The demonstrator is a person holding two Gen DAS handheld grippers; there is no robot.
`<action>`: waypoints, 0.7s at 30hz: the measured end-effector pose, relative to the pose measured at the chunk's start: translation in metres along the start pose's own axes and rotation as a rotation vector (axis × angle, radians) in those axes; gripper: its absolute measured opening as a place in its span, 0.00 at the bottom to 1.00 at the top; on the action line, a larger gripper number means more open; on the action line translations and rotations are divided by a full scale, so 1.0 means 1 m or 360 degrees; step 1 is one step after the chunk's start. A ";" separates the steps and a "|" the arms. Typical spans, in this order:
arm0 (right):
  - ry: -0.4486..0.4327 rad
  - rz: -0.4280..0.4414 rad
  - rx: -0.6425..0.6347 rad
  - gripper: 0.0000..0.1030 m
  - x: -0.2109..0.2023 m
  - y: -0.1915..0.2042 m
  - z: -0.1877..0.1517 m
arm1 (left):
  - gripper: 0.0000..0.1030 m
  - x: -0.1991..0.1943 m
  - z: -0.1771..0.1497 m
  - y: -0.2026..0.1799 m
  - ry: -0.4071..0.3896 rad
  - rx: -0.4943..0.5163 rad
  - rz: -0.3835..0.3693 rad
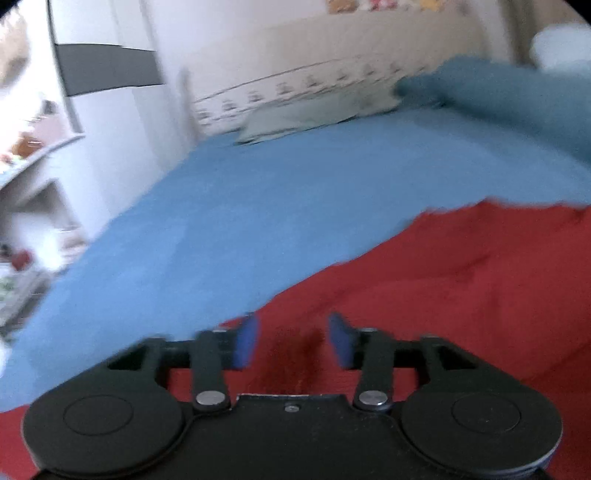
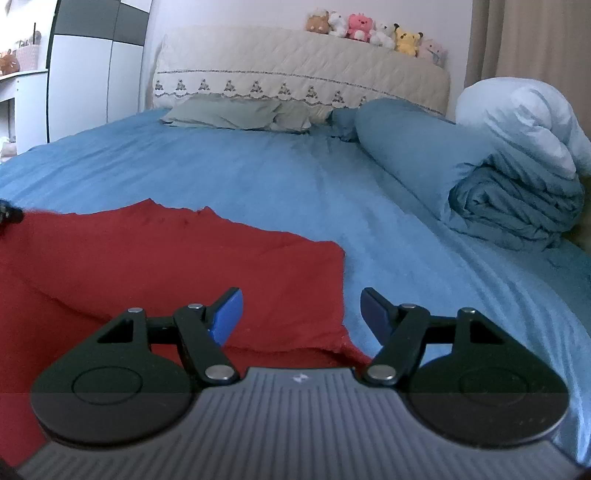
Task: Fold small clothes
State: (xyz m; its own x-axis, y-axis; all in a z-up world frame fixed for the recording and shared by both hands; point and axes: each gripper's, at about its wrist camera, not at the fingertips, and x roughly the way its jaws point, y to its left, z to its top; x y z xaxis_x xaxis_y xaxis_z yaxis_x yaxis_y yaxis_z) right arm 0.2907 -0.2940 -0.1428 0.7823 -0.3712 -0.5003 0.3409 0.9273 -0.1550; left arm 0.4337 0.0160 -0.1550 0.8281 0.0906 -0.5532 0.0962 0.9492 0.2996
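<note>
A red garment (image 1: 461, 280) lies spread flat on the blue bedsheet (image 1: 258, 203). My left gripper (image 1: 293, 343) hovers low over the garment's left part, near its edge; its blue pads (image 1: 245, 343) stand apart with only cloth below them. The left wrist view is blurred. In the right wrist view the red garment (image 2: 147, 258) fills the lower left, its right edge running between the fingers of my right gripper (image 2: 301, 317). That gripper is wide open, one pad over the cloth and the other over the sheet (image 2: 295, 177). Nothing is gripped.
A grey-green pillow (image 2: 236, 114) and a quilted headboard (image 2: 295, 66) with plush toys (image 2: 369, 29) stand at the far end. A rolled blue and white duvet (image 2: 509, 166) lies along the right side. A white wardrobe (image 2: 88, 70) stands at the left.
</note>
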 end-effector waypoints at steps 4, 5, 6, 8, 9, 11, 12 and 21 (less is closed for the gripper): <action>-0.0001 0.0011 -0.0017 0.84 0.000 0.002 0.000 | 0.60 -0.004 -0.012 0.010 0.0016 -0.0041 -0.0086; 0.0001 0.0015 -0.0023 0.84 0.001 0.003 -0.001 | 0.60 -0.004 -0.011 0.011 0.0013 -0.0055 -0.0169; 0.0004 0.0018 -0.0029 0.84 0.003 0.003 -0.001 | 0.60 -0.007 -0.010 0.013 0.0014 -0.0066 -0.0232; 0.0015 0.0026 -0.0042 0.84 0.007 0.005 -0.002 | 0.60 -0.007 -0.007 0.014 0.0001 -0.0099 -0.0329; 0.0016 0.0040 -0.0044 0.84 0.009 0.007 -0.002 | 0.60 -0.008 -0.007 0.013 -0.0019 -0.0115 -0.0372; 0.0014 0.0110 -0.0058 0.84 0.015 0.011 -0.003 | 0.61 -0.009 -0.004 0.011 -0.0053 -0.0134 -0.0460; 0.0016 0.0154 -0.0065 0.84 0.019 0.012 -0.004 | 0.61 -0.007 -0.003 0.008 -0.0035 -0.0131 -0.0501; 0.0270 0.0262 0.0236 0.90 0.068 -0.023 -0.030 | 0.63 0.027 -0.008 -0.002 0.0200 -0.0169 -0.0508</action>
State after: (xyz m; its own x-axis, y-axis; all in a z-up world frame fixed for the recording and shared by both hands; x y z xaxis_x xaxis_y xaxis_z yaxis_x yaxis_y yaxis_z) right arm 0.3205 -0.3393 -0.1991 0.7391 -0.1910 -0.6460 0.2988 0.9524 0.0603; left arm 0.4518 0.0194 -0.1766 0.6906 -0.1856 -0.6990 0.2759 0.9610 0.0175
